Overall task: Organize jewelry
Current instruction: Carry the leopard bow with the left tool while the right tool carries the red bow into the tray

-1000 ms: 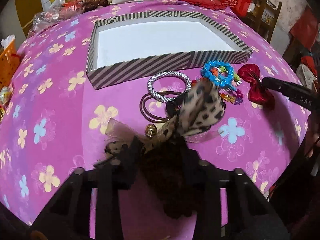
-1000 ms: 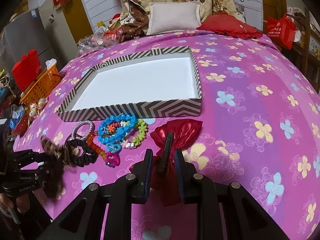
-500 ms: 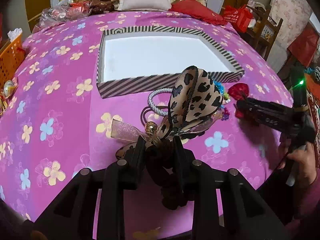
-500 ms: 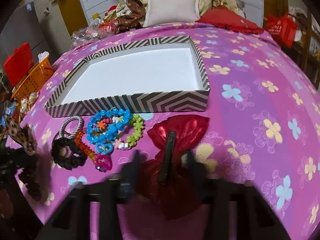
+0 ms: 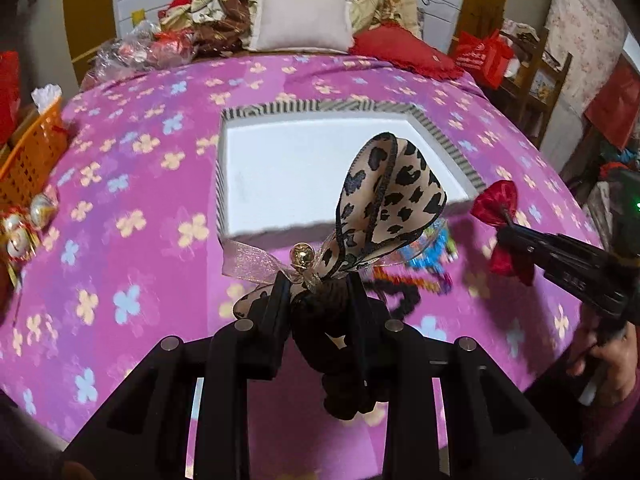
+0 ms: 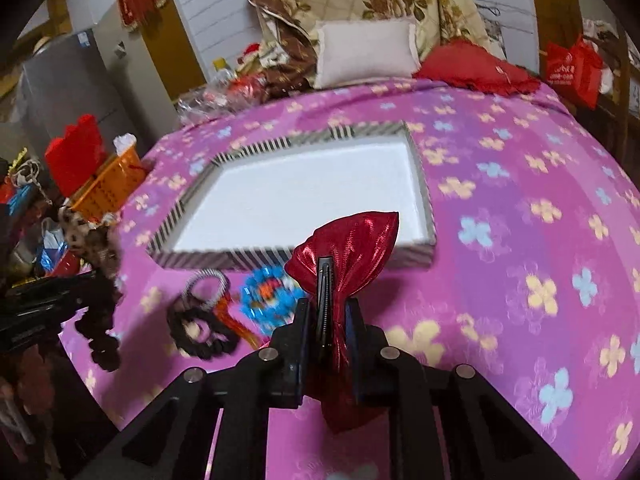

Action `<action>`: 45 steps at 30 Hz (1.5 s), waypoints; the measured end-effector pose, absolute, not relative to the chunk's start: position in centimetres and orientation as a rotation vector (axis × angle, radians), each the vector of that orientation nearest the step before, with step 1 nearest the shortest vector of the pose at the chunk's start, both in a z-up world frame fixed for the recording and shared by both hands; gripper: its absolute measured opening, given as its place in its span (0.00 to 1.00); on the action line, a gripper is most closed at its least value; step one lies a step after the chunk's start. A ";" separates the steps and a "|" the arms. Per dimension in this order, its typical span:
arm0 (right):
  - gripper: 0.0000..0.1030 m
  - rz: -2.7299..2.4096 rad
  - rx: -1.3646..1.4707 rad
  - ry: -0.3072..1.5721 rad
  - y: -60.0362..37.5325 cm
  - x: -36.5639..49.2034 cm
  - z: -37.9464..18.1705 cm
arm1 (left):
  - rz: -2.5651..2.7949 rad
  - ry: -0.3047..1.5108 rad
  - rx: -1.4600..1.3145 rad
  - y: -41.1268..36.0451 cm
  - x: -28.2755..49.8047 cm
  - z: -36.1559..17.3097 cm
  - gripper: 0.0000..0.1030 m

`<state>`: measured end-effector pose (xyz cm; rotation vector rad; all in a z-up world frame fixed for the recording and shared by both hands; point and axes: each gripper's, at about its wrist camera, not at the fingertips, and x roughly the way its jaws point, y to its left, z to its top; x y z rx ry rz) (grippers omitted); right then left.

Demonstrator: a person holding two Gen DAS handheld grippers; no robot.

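the left gripper point(image 5: 318, 284) has its jaws closed on a leopard-print bow hair tie point(image 5: 384, 200), pinched at the knot where a small gold bell point(image 5: 301, 255) and a sheer ribbon loop point(image 5: 250, 262) sit; the dark scrunchie part hangs down between the fingers. the bow is lifted clear of the bed point(image 5: 132, 184), its big loop standing up in front of the near wall of the striped box point(image 5: 448, 144). the box lies on the pink flowered bedspread, its white inside bare.

the right gripper point(image 6: 328, 308) holds a shiny red bow clip point(image 6: 352, 240). its jaws have just been closing, and now they press on the red fabric and the black clip bar between them. the bow is raised off the bedspread, one lobe up towards the box's near wall, the other hanging below the fingers. in the left wrist view the same red bow shows at the right, at the tip of the other gripper, with a hand point(image 5: 612, 364) behind it on the handle.

left on the bedspread just in front of the box are a silver hair band point(image 6: 208, 284), a dark scrunchie point(image 6: 200, 332), a blue beaded bracelet point(image 6: 268, 300) and an orange beaded strand point(image 6: 236, 320), bunched close together and blurred. an orange basket point(image 6: 110, 184) stands at the bed's left edge, and a pale pillow point(image 6: 366, 50) and a red cushion point(image 6: 476, 68) lie at the far end.
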<state>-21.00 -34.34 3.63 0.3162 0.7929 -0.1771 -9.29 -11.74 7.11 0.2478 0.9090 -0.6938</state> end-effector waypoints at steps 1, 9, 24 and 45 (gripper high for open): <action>0.15 -0.177 0.308 0.788 -34.3 -20.7 4.0 | -0.686 0.904 0.250 -11.9 -9.0 7.3 0.26; 0.15 -0.179 0.301 0.769 -35.4 -17.0 5.9 | -0.617 0.871 0.256 -14.4 -4.9 8.7 0.26; 0.15 -0.189 0.310 0.835 -38.5 -10.0 3.4 | -0.542 0.926 0.277 -18.7 1.1 5.7 0.26; 0.16 -0.227 0.293 0.949 -40.0 -6.6 -1.6 | -0.482 1.014 0.298 -20.3 4.1 0.7 0.27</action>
